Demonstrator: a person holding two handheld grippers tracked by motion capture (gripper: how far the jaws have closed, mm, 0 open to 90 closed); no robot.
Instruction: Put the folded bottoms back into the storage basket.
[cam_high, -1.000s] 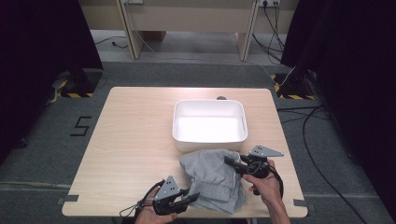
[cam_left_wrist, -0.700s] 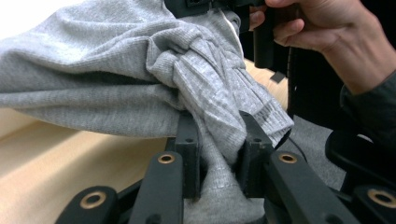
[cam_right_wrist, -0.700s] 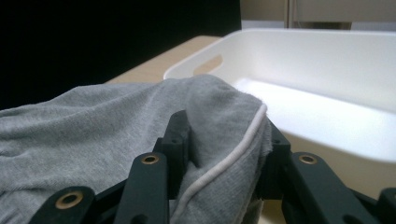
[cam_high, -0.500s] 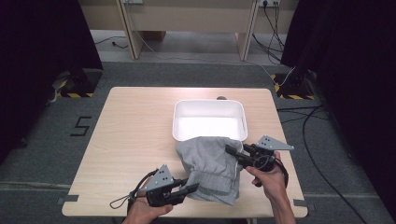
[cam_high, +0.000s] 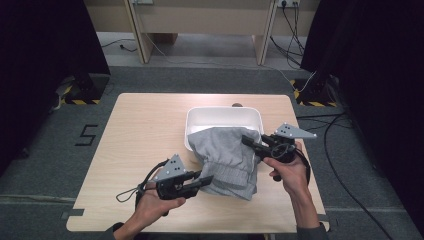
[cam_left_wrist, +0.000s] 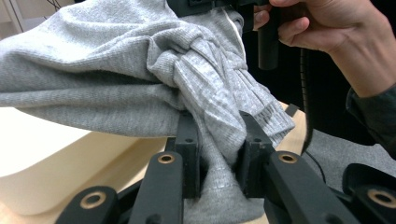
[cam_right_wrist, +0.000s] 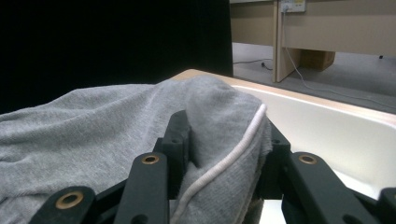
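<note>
The table (cam_high: 135, 145) carries one white tub (cam_high: 222, 117), and I hold one grey garment (cam_high: 225, 155) slung between my two grippers, its upper edge draped over the tub's near rim and its ribbed cuff end hanging down toward the near side of the table. My judgement is that I am in the carrying step: the cloth is lifted and partly over the tub, but not yet inside it. My right gripper (cam_high: 248, 141) is clamped on the upper end of the garment, jaws pinched on a fold with a white drawstring (cam_right_wrist: 224, 163) running through it, right at the tub's near right corner. My left gripper (cam_high: 204, 180) is closed on the bunched ribbed cloth at the lower left, near the table's front. The next move, as I see it, calls for both hands to travel forward together until the hanging end clears the rim, then lower and let go, keeping the cuff from catching on the edge. Counted: one table, one tub, one garment, two grippers, one drawstring.
</note>
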